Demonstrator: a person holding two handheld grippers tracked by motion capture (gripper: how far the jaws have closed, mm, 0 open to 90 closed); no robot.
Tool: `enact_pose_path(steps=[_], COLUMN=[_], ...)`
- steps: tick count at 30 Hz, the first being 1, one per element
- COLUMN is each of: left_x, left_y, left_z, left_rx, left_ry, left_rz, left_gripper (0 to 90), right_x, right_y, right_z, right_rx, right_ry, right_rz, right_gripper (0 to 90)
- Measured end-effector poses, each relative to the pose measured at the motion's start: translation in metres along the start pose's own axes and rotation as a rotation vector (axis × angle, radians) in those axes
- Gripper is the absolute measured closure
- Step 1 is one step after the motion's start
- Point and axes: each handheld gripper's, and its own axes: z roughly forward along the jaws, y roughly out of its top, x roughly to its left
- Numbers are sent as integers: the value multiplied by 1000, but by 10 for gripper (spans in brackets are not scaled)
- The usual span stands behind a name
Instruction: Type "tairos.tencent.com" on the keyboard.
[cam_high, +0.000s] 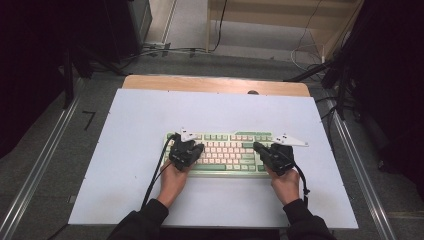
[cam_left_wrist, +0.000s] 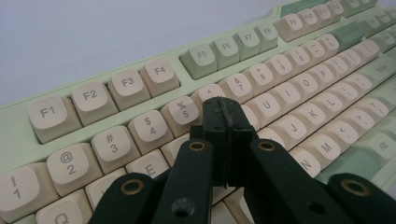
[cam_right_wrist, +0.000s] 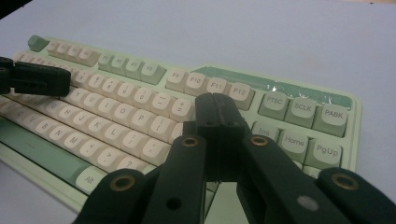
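A wooden table (cam_high: 150, 82) carries a pale blue-white sheet (cam_high: 135, 145), and 1 green-and-cream keyboard (cam_high: 227, 150) lies flat near the sheet's middle.
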Motion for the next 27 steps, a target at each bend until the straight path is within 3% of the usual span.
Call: enact_pose_path(steps=[13,18,27], left_x=[1,2,20], left_y=[4,4,1], left_z=[-16,-24,-43], left_rx=[-61,-67,-85], left_ry=[-47,-47,-35], left_rz=[-25,-27,-54], left_gripper=[900,900,900], right_x=[0,1,1], right_y=[0,0,0], right_z=[-1,-1,0], right_rx=[-4,-8,-9], right_ry=[2,-1,3], right_rz=[1,-1,5], right_gripper=[875,875,875])
